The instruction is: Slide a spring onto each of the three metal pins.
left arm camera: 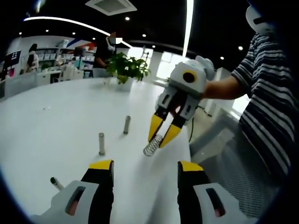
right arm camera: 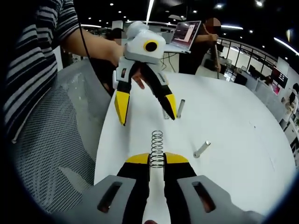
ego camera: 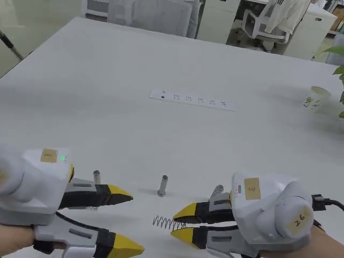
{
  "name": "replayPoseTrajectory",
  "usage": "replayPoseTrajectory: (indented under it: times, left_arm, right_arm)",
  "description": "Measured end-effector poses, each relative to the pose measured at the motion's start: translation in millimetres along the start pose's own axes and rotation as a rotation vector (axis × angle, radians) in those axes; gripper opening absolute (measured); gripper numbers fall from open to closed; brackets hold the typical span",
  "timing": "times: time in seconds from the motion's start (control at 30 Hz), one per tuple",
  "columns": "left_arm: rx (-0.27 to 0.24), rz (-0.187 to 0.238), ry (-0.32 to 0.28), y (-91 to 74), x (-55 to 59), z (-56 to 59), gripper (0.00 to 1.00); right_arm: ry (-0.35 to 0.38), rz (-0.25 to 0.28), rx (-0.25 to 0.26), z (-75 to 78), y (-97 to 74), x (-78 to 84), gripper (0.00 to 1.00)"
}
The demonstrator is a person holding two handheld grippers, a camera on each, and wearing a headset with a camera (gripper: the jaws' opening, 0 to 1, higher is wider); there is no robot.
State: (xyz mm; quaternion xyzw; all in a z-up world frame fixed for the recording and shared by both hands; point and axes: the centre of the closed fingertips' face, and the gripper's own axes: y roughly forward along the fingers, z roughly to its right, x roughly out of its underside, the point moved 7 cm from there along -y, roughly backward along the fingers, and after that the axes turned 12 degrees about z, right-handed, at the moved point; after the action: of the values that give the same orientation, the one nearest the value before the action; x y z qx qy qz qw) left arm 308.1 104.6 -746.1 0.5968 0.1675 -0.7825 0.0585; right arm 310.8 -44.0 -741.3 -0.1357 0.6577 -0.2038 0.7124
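The right tongs (ego camera: 180, 224) are narrowed almost shut on one end of a spring (ego camera: 163, 221), low over the white surface (ego camera: 107, 80). In the right gripper view the coil is pinched between the two yellow tips and sticks straight out ahead of them. In the head view its free end points toward the left tongs (ego camera: 128, 221); whether that end touches the surface I cannot tell. The left tongs are spread wide with nothing between them. They face the right tongs, near them but apart.

Three metal pins sit in a loose row just beyond the tips. The left pin (ego camera: 97, 176) stands just beside the upper jaw of the left tongs. The middle pin (ego camera: 163, 185) stands upright on its own, bare metal, apart from both tongs and just behind the spring. The right pin (ego camera: 216, 191) is close above the right tongs, leans a little and looks ribbed. It is too small to tell whether a coil sits on it.

Farther back a white power strip (ego camera: 192, 100) lies flat on the surface. A paper cup (ego camera: 316, 98) stands near the right edge, beside green leaves (ego camera: 338, 67). In the left gripper view a striped sleeve (left arm camera: 268, 93) leads to the hand holding the right tongs.
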Motion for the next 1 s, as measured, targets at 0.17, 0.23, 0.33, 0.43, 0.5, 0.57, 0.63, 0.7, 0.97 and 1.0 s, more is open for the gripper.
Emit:
replayPoseTrajectory:
  times: [0.17,0.23,0.33,0.43,0.5,0.57,0.63,0.7,0.97,1.0]
  left_arm:
    - [0.039,0.017,0.003,6.4,-6.2,-0.8,0.40]
    - [0.058,0.023,0.001,8.8,-7.3,0.5,0.37]
    - [0.086,0.020,0.003,14.0,-6.4,2.6,0.31]
    - [0.101,0.015,0.010,18.1,-4.7,3.9,0.26]
    - [0.111,0.019,0.013,20.6,-5.3,5.8,0.24]
    - [0.120,0.022,0.020,22.8,-5.9,6.8,0.21]
    - [0.124,0.020,0.024,23.8,-7.0,6.5,0.16]
    - [0.130,0.034,0.018,24.6,-8.7,6.5,0.12]
    - [0.148,0.043,0.032,26.8,-10.1,7.0,0.05]
    - [0.150,0.046,0.037,26.9,-10.2,7.1,0.04]
  right_arm:
    - [-0.015,0.019,-0.022,-1.7,-0.4,-5.1,0.07]
    - [-0.025,0.020,-0.026,-1.8,-0.9,-5.9,0.07]
    - [-0.039,0.025,-0.037,-2.0,-1.8,-6.9,0.07]
    - [-0.055,0.030,-0.050,-2.0,-2.4,-8.4,0.07]
    - [-0.057,0.031,-0.056,-2.0,-2.6,-9.1,0.07]
    - [-0.053,0.033,-0.062,-1.9,-2.7,-9.7,0.07]
    - [-0.053,0.032,-0.061,-1.5,-2.7,-10.0,0.07]
    - [-0.053,0.036,-0.064,-1.7,-2.7,-11.4,0.07]
    - [-0.051,0.048,-0.065,-0.9,-2.2,-15.6,0.07]
    - [-0.050,0.048,-0.065,-0.8,-2.3,-15.7,0.07]
